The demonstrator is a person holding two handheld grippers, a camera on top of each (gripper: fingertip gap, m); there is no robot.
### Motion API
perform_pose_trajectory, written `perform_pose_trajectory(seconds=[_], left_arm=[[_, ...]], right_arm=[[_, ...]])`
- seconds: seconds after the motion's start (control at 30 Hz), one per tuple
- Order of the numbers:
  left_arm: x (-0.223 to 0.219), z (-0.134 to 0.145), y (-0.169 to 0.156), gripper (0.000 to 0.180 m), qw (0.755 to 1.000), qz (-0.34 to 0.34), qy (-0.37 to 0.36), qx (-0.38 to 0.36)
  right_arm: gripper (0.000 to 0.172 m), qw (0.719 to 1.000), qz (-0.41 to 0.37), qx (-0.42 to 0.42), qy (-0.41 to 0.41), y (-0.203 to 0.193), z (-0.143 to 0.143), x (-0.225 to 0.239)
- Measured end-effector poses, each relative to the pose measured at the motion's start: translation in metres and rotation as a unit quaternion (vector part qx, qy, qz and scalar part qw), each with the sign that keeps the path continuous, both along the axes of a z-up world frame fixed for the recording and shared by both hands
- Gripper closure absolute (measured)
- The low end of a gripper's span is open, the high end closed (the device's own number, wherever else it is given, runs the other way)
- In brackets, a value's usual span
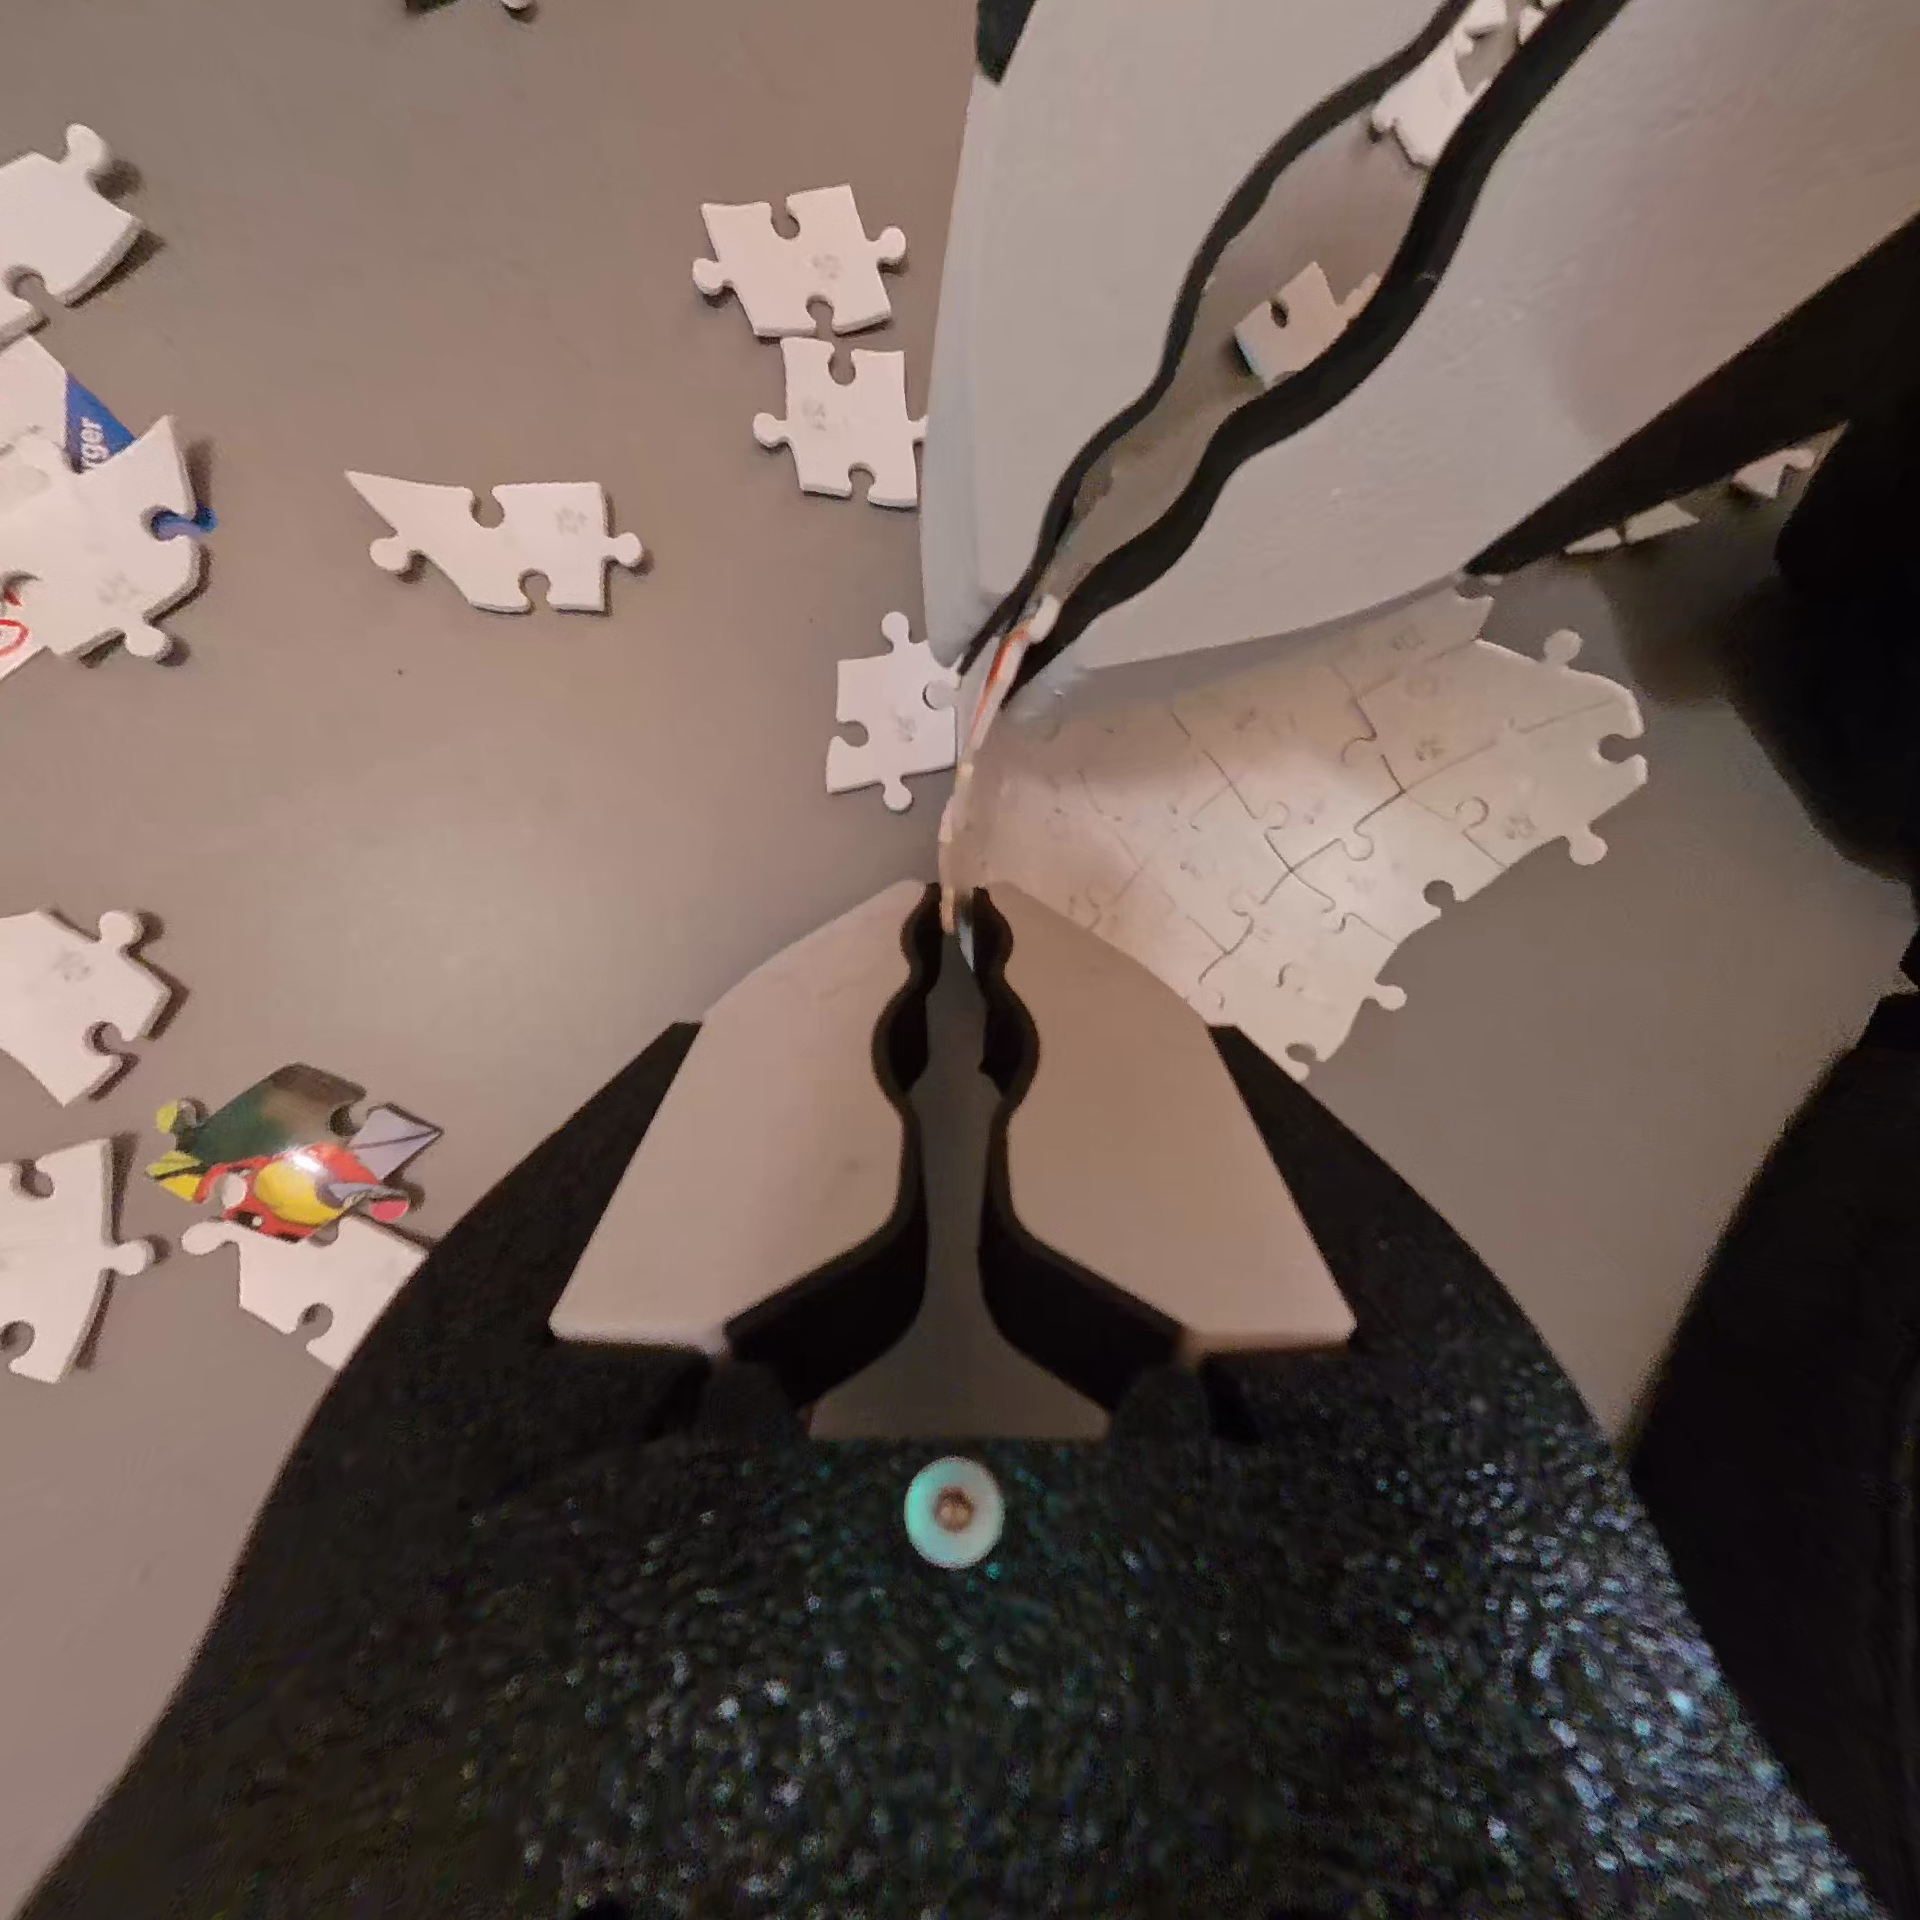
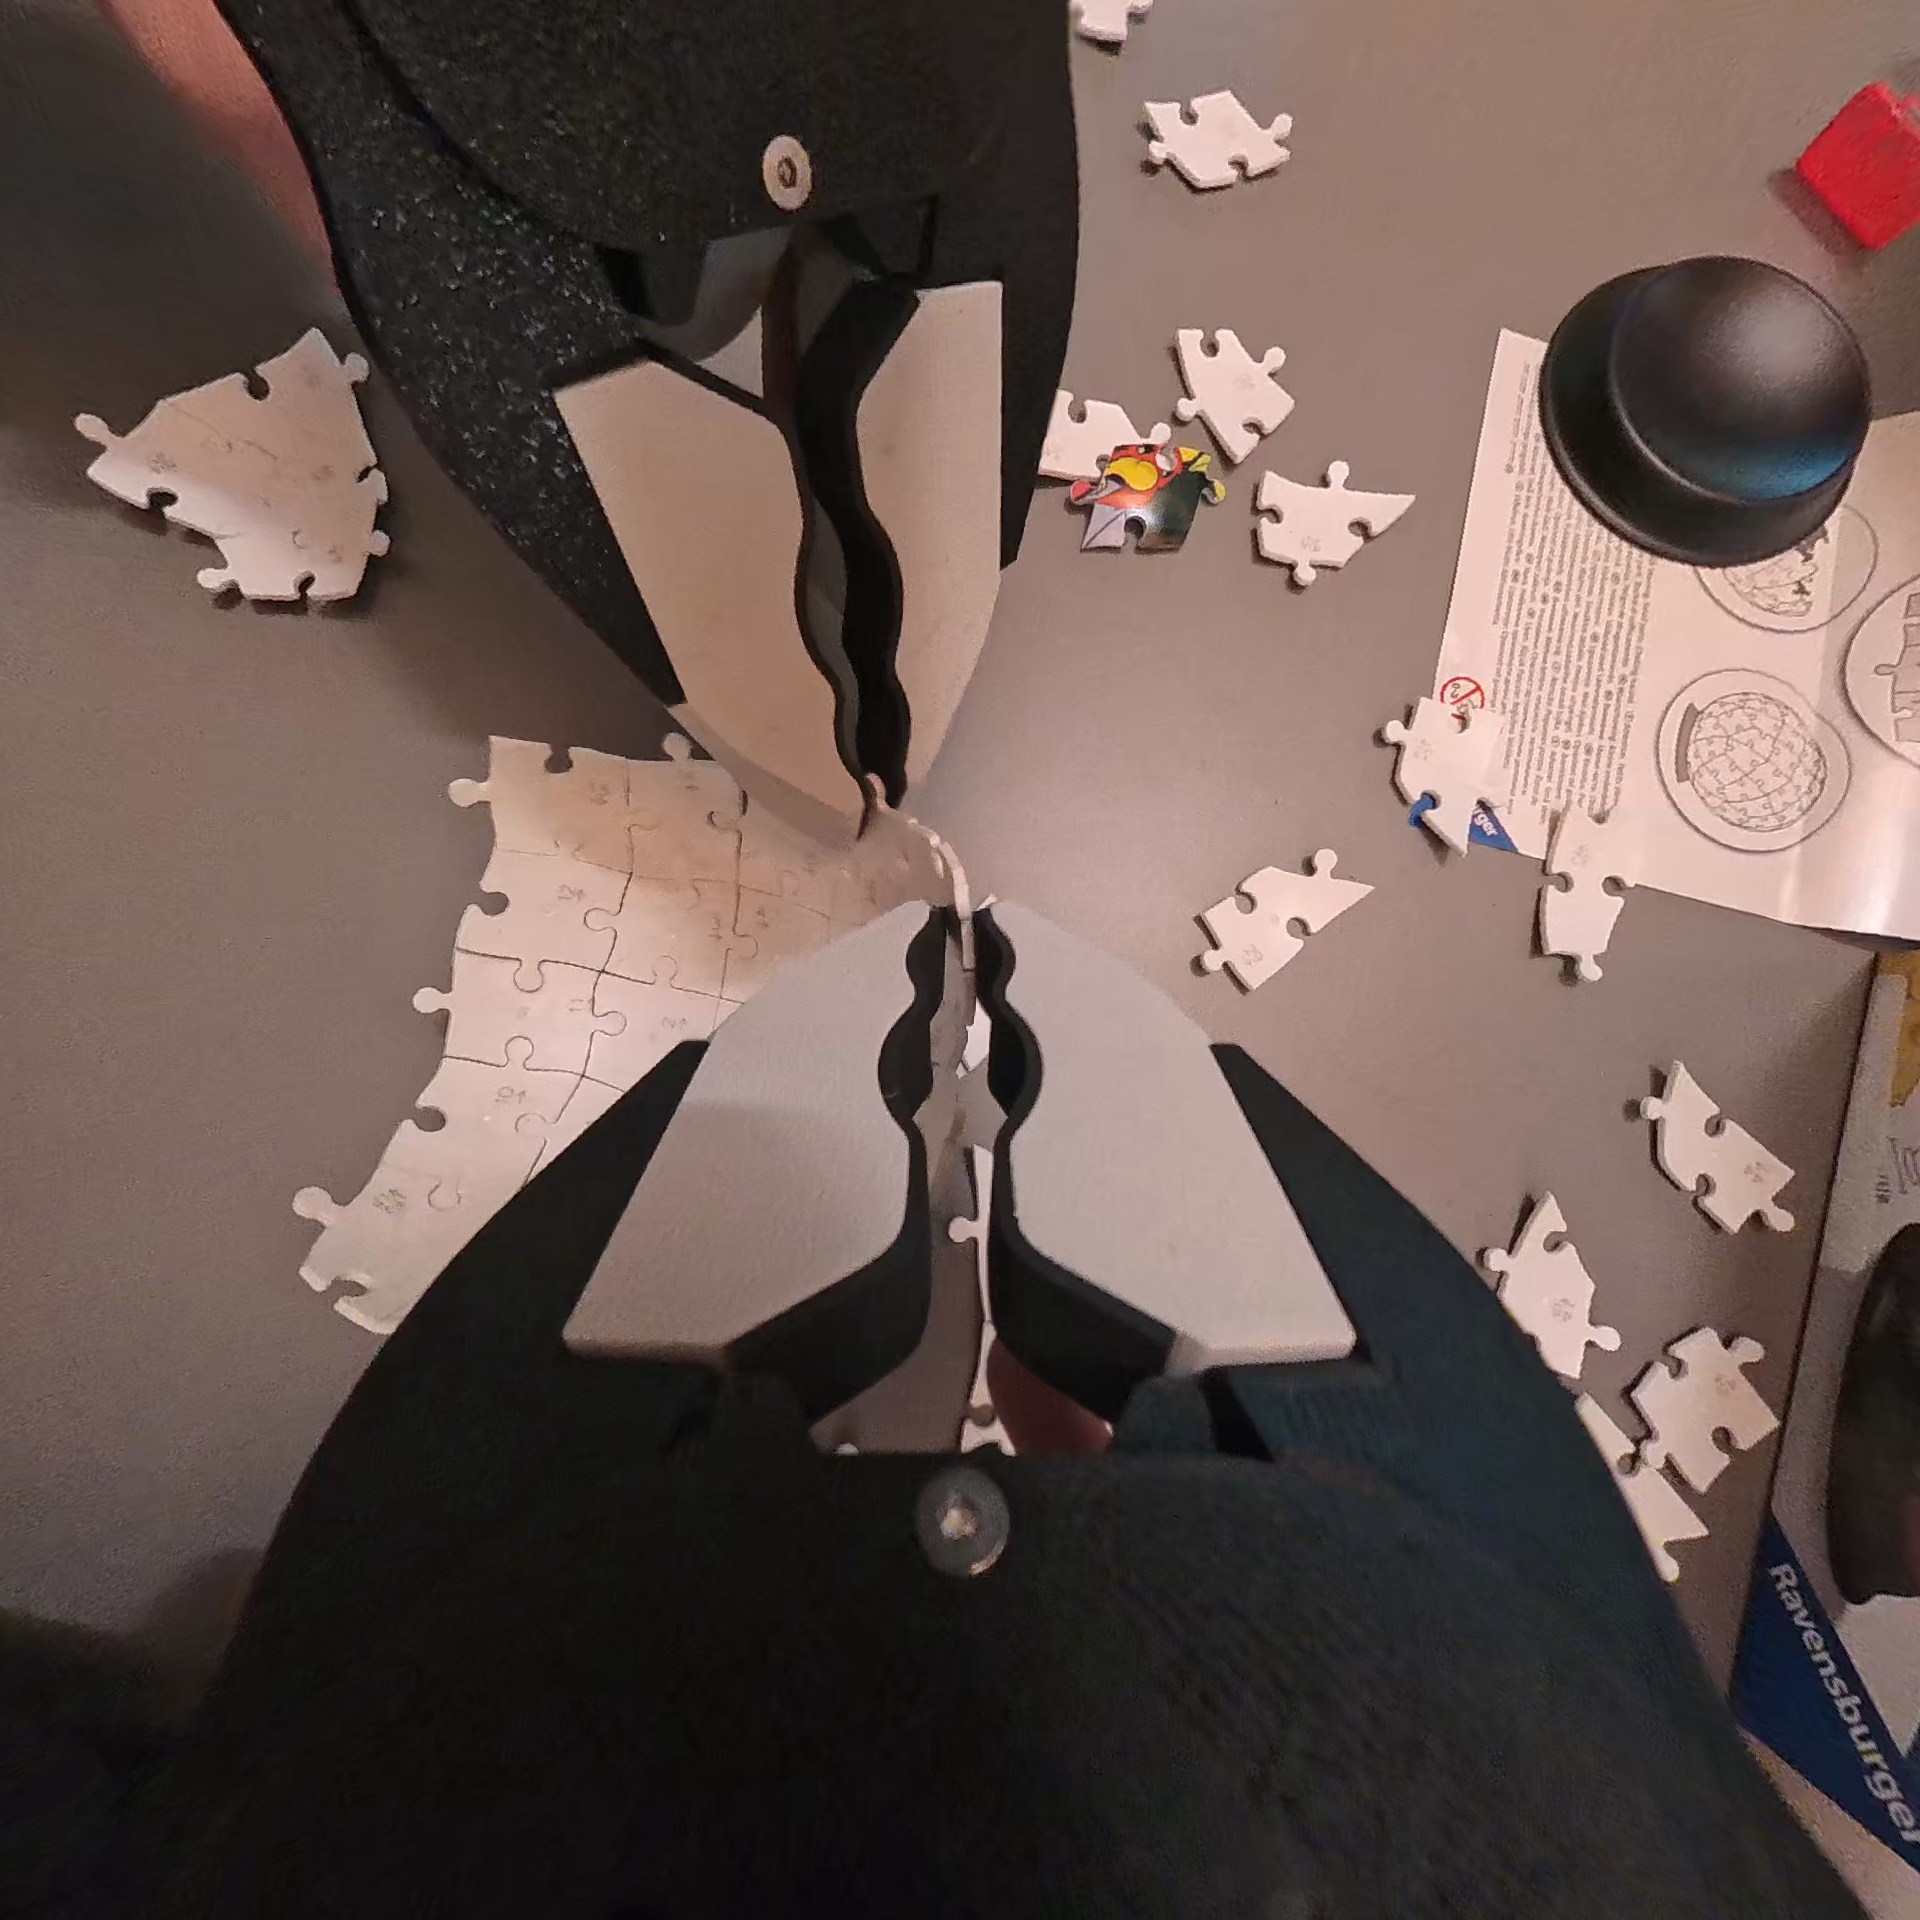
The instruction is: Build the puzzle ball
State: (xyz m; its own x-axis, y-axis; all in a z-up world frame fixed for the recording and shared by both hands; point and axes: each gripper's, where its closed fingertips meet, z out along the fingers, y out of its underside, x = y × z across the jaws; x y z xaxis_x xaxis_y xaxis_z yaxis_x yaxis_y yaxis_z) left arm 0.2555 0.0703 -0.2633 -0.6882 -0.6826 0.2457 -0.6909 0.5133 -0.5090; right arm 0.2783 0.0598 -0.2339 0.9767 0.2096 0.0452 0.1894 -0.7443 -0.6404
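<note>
On the grey table [image 2: 1195, 727], our left gripper [image 1: 954, 914] and right gripper [image 2: 961, 920] each had jaws clenched on the upper edge of the same assembled curved puzzle section [image 2: 540, 935], lifted among the loose white pieces [image 2: 1278, 914]. We judged that pulling apart or twisting unevenly could pop the interlocked joints, or let the thin edge slip free.
</note>
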Motion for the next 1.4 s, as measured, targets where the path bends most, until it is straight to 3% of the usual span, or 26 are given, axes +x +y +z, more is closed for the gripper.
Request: perform_pose_trajectory(seconds=[0.03,0.4,0.8,1.1,1.4], left_arm=[[0.001,0.0,0.0,0.177,1.0,0.005,-0.002,-0.005],[0.01,0.0,0.0,0.176,0.997,-0.012,-0.069,-0.021],[0.012,-0.004,0.002,0.174,0.997,-0.027,-0.07,-0.022],[0.011,-0.003,0.001,0.174,0.993,-0.072,-0.086,-0.037],[0.01,-0.006,0.003,0.17,0.991,-0.092,-0.089,-0.035]], right_arm=[[0.167,1.0,0.0,-0.001,-0.003,0.0,0.0,0.0],[0.168,1.0,-0.022,0.002,-0.006,0.001,-0.002,0.006],[0.169,0.999,-0.038,0.015,0.013,-0.004,-0.002,0.014],[0.169,0.998,0.036,0.042,-0.002,-0.003,0.003,0.005],[0.17,0.997,0.079,0.017,0.013,0.001,-0.003,0.008]])
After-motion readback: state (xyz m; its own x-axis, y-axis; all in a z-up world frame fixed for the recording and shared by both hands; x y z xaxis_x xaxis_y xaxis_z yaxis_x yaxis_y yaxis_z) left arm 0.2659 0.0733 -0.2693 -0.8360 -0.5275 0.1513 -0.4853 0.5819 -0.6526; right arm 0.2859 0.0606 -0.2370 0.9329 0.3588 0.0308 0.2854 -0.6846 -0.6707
